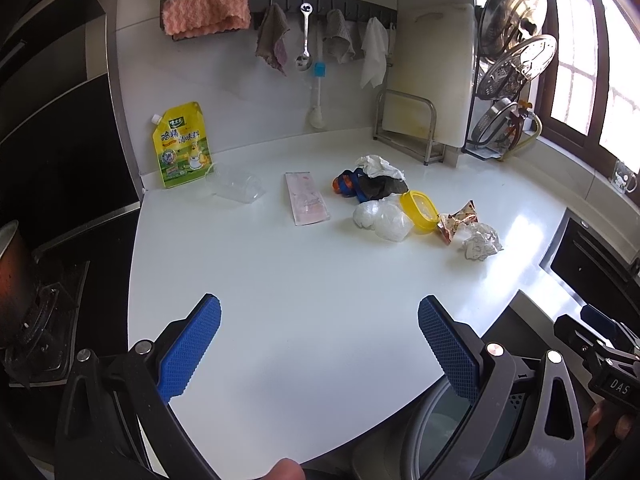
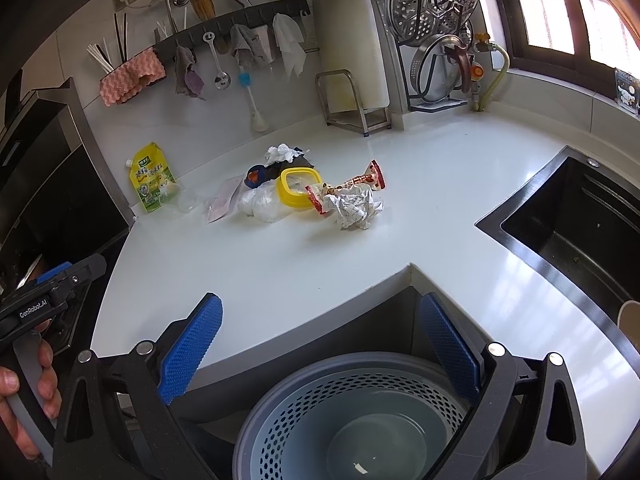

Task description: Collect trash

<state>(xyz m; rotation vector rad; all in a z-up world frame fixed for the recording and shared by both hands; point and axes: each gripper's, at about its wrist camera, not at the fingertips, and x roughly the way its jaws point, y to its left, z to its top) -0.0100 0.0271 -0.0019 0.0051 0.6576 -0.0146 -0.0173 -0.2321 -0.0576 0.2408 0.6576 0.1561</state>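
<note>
Trash lies mid-counter: a crumpled printed paper ball [image 1: 482, 241] [image 2: 355, 207], a red snack wrapper [image 1: 456, 218] [image 2: 350, 184], a yellow plastic lid [image 1: 420, 210] [image 2: 298, 188], a clear plastic bag [image 1: 382, 218] [image 2: 260, 204], a white tissue on dark and blue scraps [image 1: 374, 178] [image 2: 280, 160], a pink flat packet [image 1: 307, 197] [image 2: 222, 199] and a clear cup [image 1: 236, 186] [image 2: 186, 202]. My left gripper [image 1: 319, 322] is open and empty over the near counter. My right gripper [image 2: 320, 320] is open and empty above a grey perforated bin [image 2: 360, 420].
A yellow seasoning pouch [image 1: 182, 146] [image 2: 152, 178] stands by the left wall. A stove [image 1: 44, 308] is at left, a black sink [image 2: 580, 216] at right. Cutting boards and pot lids [image 1: 512, 52] stand at the back; cloths hang on a rail [image 2: 224, 24].
</note>
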